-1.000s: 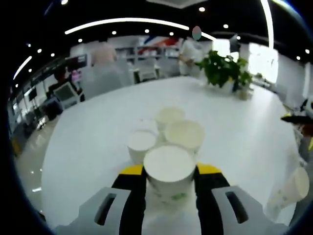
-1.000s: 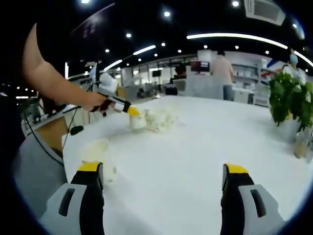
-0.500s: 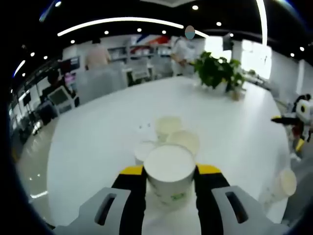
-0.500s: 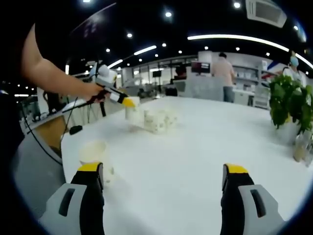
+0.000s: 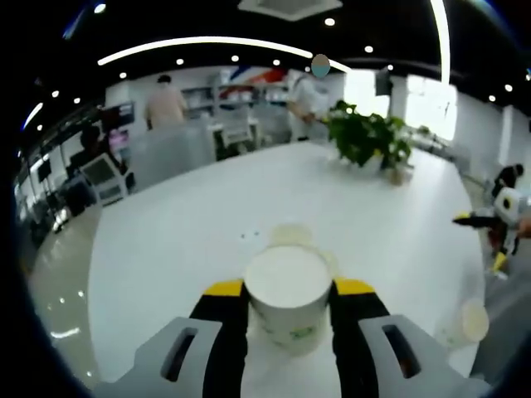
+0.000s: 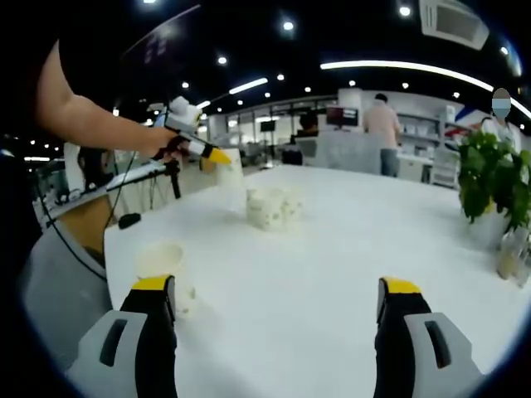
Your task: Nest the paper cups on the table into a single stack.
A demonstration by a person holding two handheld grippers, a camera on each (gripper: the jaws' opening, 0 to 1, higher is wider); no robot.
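My left gripper [image 5: 289, 290] is shut on a white paper cup [image 5: 286, 272], upright and lifted off the white table [image 5: 182, 240]. Below and behind it, the rims of two more cups [image 5: 290, 235] peek out. In the right gripper view the same held cup [image 6: 230, 171] hangs in the left gripper [image 6: 217, 156], above and left of a tight cluster of cups [image 6: 270, 207]. My right gripper [image 6: 276, 290] is open with nothing between its jaws. A single cup [image 6: 162, 261] stands just beyond its left jaw; the left gripper view shows it as a lone cup [image 5: 465, 322].
A potted plant [image 6: 494, 178] stands at the table's far right side, and the left gripper view has the plant [image 5: 369, 137] at the far edge. A person's bare arm [image 6: 83, 124] reaches in from the left. People and desks stand beyond the table.
The left gripper has risen with its cup, up and away from the cluster on the table. The right gripper has stayed put, still open.
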